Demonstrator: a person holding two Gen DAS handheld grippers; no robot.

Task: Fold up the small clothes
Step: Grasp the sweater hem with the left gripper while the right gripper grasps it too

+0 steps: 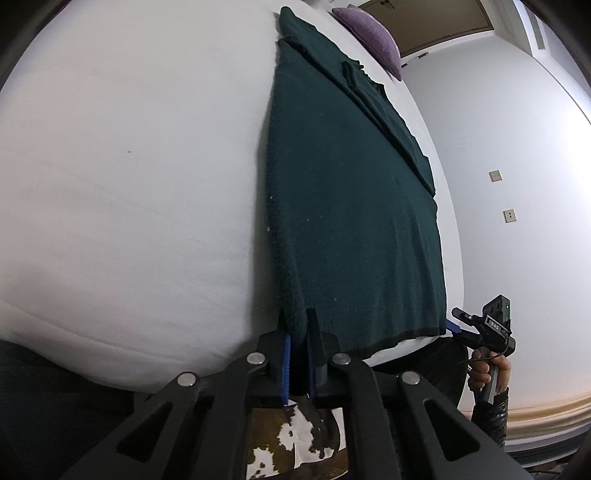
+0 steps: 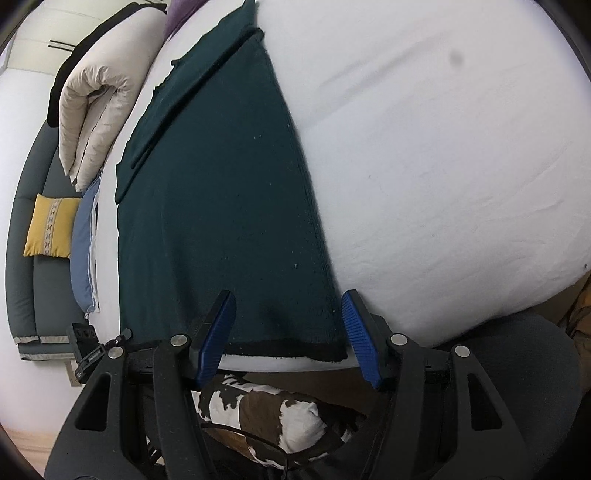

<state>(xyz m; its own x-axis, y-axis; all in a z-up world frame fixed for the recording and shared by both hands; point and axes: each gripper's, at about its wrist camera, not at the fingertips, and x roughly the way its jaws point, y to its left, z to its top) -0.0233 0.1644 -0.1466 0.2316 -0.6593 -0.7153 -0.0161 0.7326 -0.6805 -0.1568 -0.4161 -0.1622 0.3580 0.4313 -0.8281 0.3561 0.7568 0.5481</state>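
Observation:
A dark green knit garment lies flat and lengthwise on the white bed, its sleeve folded across its far part. My left gripper is shut on the garment's near left hem corner. In the right wrist view the same garment lies on the bed. My right gripper is open, its blue-padded fingers standing either side of the near right hem corner, with cloth between them. The right gripper also shows in the left wrist view, at the bed's edge.
A purple pillow lies at the bed's far end. A folded cream duvet, a blue pillow and a yellow cushion on a grey sofa are to the left. A cowhide rug lies below the bed edge.

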